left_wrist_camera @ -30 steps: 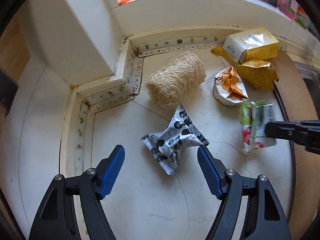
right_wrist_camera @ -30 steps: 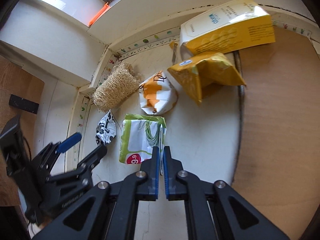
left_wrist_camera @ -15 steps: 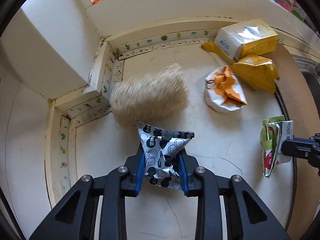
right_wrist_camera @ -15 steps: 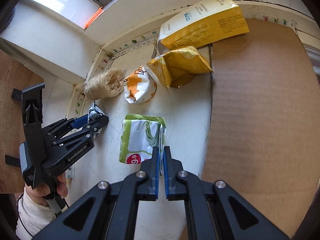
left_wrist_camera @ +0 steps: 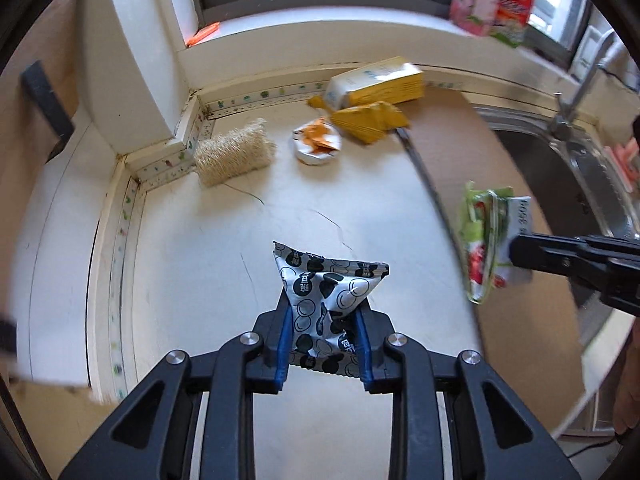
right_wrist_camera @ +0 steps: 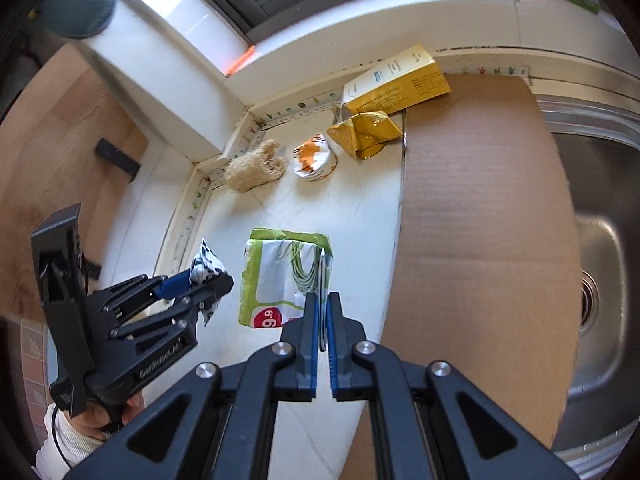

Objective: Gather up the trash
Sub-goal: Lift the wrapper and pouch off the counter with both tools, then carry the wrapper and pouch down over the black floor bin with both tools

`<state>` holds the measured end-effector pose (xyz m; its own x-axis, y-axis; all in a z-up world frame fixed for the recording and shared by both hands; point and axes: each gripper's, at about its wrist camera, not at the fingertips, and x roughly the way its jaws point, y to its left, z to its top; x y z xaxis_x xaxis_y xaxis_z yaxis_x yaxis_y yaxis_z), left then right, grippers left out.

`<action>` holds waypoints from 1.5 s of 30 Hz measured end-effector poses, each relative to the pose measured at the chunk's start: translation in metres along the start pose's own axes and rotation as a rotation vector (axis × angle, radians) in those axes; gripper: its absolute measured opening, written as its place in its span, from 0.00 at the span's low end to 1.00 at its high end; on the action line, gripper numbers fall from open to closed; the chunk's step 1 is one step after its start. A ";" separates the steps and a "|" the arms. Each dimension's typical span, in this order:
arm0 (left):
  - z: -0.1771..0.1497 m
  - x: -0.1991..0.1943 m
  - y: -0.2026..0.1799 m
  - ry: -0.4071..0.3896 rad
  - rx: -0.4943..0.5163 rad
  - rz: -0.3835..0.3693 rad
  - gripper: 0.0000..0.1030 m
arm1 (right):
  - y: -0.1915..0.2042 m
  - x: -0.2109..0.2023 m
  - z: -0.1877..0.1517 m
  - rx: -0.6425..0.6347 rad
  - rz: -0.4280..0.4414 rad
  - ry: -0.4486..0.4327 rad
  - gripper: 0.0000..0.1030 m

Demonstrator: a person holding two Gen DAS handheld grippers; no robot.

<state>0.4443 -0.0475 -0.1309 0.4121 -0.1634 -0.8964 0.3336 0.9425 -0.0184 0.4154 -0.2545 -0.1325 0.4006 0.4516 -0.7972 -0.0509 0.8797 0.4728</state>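
Left hand-held gripper (left_wrist_camera: 324, 336) clamps the black-and-white wrapper (left_wrist_camera: 326, 300), right hand-held gripper (right_wrist_camera: 322, 320) pinches the green packet (right_wrist_camera: 276, 280); both lifted clear of the desk (left_wrist_camera: 360, 200), remaining yellow wrappers (left_wrist_camera: 366, 120) far ahead by the wall.

Both wrist views: steep down, shared countertop (left_wrist_camera: 192, 260).

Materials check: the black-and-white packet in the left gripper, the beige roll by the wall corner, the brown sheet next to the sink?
Black-and-white packet: likely plastic film, glossy; crinkled, with a serrated seal edge.
Beige roll: looks like loofah or similar plant fibre, matte; coarse, fuzzy, open weave.
Brown sheet: corrugated cardboard, matte; fine parallel ribbing shows across its face.
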 end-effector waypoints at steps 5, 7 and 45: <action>-0.045 -0.046 -0.026 -0.029 0.018 -0.041 0.23 | 0.022 -0.042 -0.046 -0.037 -0.003 -0.043 0.04; -0.067 -0.067 -0.036 -0.038 0.019 -0.062 0.23 | 0.030 -0.058 -0.066 -0.049 -0.009 -0.057 0.04; -0.416 0.011 -0.062 0.172 -0.124 -0.112 0.24 | -0.008 0.068 -0.402 0.049 -0.296 0.294 0.04</action>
<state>0.0758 0.0132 -0.3238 0.2246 -0.2266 -0.9477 0.2576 0.9518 -0.1665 0.0752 -0.1711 -0.3412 0.1129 0.2104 -0.9711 0.0739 0.9728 0.2194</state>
